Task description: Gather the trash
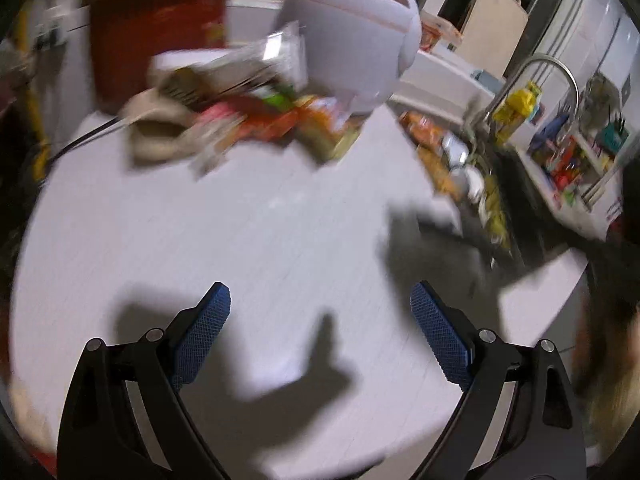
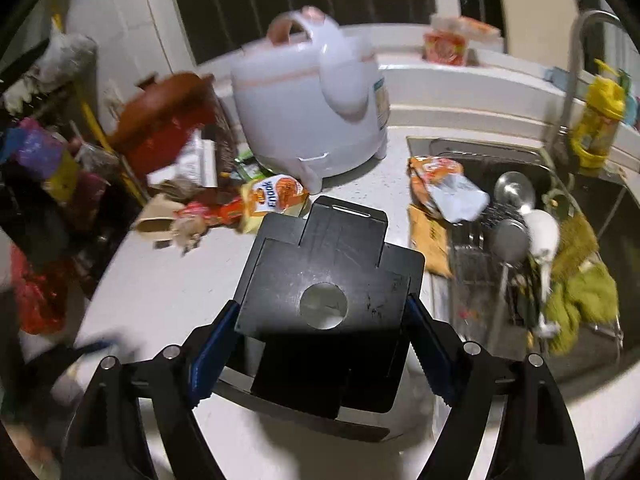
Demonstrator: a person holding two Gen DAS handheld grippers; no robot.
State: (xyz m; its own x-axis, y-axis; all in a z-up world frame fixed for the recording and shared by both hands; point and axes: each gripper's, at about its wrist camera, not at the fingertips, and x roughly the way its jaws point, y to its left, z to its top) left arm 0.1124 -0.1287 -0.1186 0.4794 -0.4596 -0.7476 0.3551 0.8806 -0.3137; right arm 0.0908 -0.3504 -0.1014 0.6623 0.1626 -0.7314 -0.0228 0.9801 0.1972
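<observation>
Right claw [image 2: 320, 336] is clamped on a flat black box [image 2: 324, 276], lifted over the surface [image 2: 168, 280] — one piece of trash in hand, not binned yet; no bin in view. Left claw [image 1: 320, 336] gapes wide w/ nothing in it, hovering above bare surface. Lots left: wrappers [image 2: 276, 196] piled by the cooker [image 2: 308, 108], more packets [image 2: 440, 196] at the sink [image 2: 600, 208] edge. Early days, I'd say.
</observation>
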